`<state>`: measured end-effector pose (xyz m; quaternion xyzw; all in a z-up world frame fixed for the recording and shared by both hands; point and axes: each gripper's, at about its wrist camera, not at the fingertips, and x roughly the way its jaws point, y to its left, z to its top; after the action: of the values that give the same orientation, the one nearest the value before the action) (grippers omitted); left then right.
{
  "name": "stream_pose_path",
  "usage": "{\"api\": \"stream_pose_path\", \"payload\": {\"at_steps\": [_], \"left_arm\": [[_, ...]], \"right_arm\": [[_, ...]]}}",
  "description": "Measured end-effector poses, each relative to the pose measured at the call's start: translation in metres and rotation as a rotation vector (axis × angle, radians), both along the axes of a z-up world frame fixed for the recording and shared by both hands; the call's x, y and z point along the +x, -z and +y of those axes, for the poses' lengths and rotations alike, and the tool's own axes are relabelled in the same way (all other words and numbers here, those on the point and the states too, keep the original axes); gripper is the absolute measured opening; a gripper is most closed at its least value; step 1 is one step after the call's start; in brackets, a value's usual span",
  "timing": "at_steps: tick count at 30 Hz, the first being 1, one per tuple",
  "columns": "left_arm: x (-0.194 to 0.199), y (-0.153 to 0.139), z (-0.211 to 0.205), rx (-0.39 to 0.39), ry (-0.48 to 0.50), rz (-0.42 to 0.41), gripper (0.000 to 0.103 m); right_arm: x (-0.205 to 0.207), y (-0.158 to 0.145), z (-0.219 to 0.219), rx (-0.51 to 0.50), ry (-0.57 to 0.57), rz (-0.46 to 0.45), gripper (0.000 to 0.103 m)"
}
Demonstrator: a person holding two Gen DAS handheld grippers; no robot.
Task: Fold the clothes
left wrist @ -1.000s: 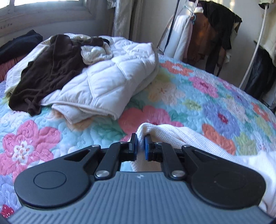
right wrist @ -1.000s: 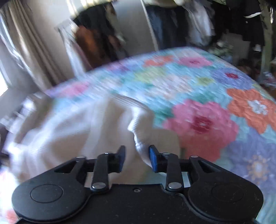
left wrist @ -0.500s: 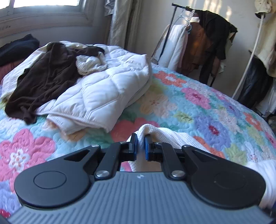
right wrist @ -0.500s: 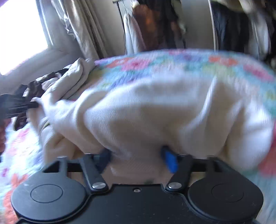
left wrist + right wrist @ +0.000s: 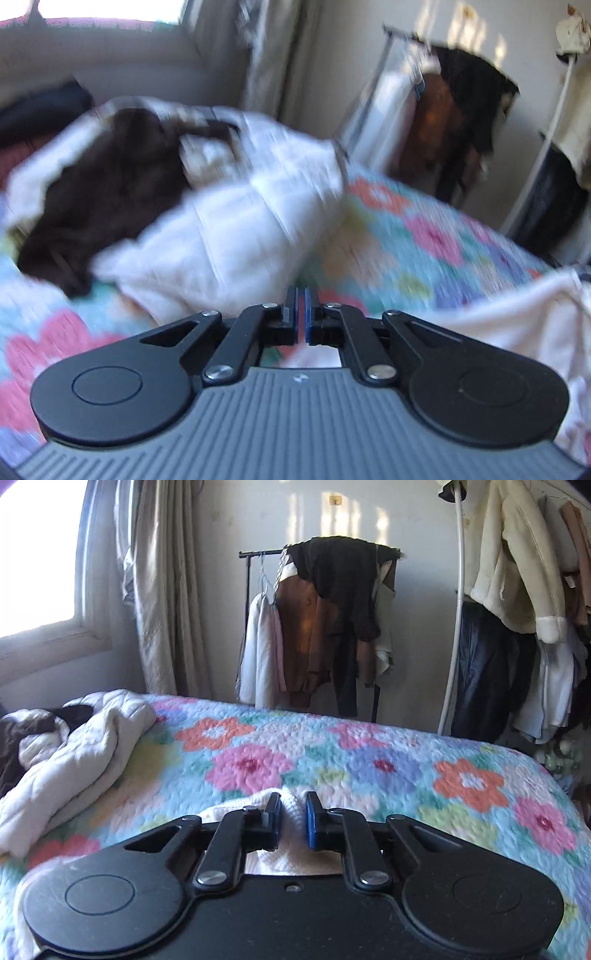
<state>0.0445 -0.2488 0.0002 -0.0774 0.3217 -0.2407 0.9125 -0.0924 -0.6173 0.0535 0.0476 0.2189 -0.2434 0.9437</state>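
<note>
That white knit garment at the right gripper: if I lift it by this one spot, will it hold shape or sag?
Likely sag: the white knit garment bunches softly between the right gripper fingers. It probably drapes, lying in loose folds on the floral quilt. The waffle texture should grip well.

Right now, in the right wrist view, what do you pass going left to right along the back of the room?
Window → curtain → clothes rack → white pole → cream jacket.
</note>
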Motion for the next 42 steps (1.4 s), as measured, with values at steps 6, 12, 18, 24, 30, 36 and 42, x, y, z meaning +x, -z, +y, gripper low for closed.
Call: {"api": "stream_pose_path", "payload": {"at_steps": [6,12,18,24,30,36,42], "left_arm": [[-0.017,0.026,-0.033,-0.056,0.226,0.215,0.017],[-0.058,0.035,-0.062,-0.093,0.397,0.313,0.043],[-0.100,0.030,-0.081,-0.077,0.506,0.316,0.063],[-0.120,0.047,-0.099,-0.021,0.511,0.344,0.074],[-0.126,0.067,-0.117,0.038,0.485,0.358,0.087],[-0.123,0.072,-0.119,0.020,0.451,0.330,0.069],[-0.117,0.068,-0.113,-0.006,0.429,0.307,0.024]], "right_arm": [[-0.033,0.018,-0.003,0.427,0.016,-0.027,0.039],[-0.129,0.058,0.059,0.568,-0.076,0.014,0.056],[-0.199,0.101,0.086,0.498,-0.088,0.100,0.059],[-0.192,0.112,0.059,0.544,-0.014,0.038,0.063],[-0.180,0.127,0.060,0.681,-0.034,-0.013,0.069],[-0.163,0.135,0.076,0.690,-0.075,0.000,0.071],[-0.155,0.131,0.087,0.594,-0.082,0.045,0.071]]}}
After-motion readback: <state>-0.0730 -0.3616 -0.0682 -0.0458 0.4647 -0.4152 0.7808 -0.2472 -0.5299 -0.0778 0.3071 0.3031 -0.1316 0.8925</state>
